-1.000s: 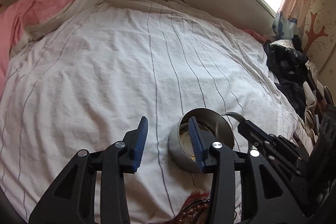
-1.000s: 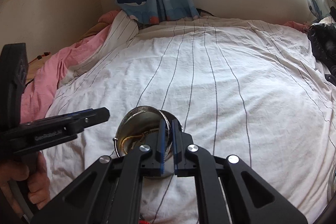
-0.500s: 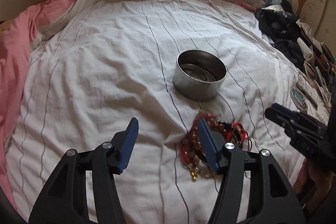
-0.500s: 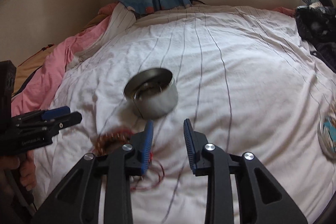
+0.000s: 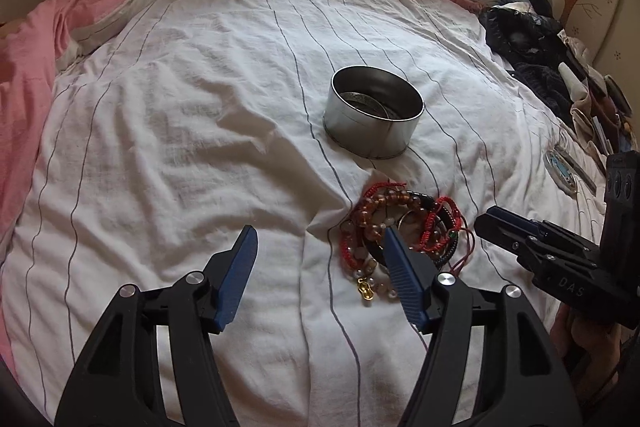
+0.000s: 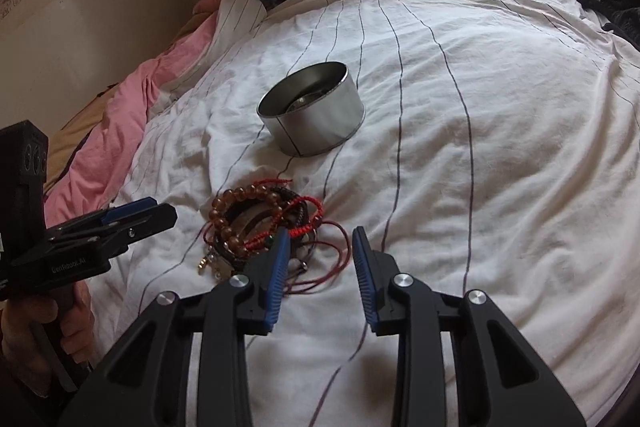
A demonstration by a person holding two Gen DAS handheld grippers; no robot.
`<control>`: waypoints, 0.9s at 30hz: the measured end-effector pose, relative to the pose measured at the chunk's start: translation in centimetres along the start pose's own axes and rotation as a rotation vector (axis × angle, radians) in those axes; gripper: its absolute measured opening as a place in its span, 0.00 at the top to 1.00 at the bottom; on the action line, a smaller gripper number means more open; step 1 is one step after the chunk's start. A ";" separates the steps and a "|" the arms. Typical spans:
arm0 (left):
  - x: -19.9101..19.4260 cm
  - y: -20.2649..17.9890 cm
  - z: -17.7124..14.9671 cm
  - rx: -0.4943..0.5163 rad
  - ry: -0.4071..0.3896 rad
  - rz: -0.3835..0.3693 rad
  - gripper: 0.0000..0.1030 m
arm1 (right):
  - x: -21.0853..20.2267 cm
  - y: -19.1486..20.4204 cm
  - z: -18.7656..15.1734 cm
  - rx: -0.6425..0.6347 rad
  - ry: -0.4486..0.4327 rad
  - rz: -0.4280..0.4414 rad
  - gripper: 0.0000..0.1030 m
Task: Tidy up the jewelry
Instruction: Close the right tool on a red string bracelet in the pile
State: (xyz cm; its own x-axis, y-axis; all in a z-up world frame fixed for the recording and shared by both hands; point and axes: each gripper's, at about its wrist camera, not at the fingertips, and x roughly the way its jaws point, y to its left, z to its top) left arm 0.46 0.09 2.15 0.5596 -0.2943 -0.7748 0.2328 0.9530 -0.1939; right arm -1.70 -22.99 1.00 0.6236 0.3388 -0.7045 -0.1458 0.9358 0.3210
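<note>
Bracelets [image 5: 400, 227] of brown beads and red cord lie tangled in a heap on a white striped bedsheet [image 5: 180, 147], just in front of an open round metal tin [image 5: 374, 117]. Both hand-held grippers hover low over the heap, empty. The left gripper [image 5: 320, 267] has just been opening and stands wide; the right gripper [image 6: 320, 259] has just been opening and stands partly apart. Judging by this, another bracelet is about to be picked: one strand must be pinched clear of the tangle and carried into the tin.

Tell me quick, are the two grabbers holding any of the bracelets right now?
Left gripper: open, jaws just widened, holding nothing; bracelet pile lies by its right finger.
Right gripper: open, jaws just widened, nothing gripped.
</note>
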 end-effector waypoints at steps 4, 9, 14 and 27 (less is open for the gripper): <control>0.1 -0.3 0.1 0.030 -0.005 0.012 0.39 | 0.9 0.7 0.3 -0.015 0.005 -0.006 0.61; 0.3 0.0 0.1 0.031 -0.011 0.013 0.37 | 1.8 0.4 0.5 0.003 0.009 -0.011 0.51; 0.5 0.2 0.0 0.031 -0.010 0.011 0.33 | 3.4 0.0 0.7 0.019 0.028 -0.008 0.41; 0.5 0.1 0.3 0.035 -0.033 0.034 0.30 | 2.8 1.4 0.8 -0.042 0.014 0.026 0.87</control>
State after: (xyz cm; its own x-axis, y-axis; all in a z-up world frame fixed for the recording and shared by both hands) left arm 1.01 0.06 1.93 0.5938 -0.2646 -0.7599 0.2406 0.9596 -0.1461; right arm 0.50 -20.84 -0.05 0.6083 0.3640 -0.7053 -0.1939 0.9299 0.3126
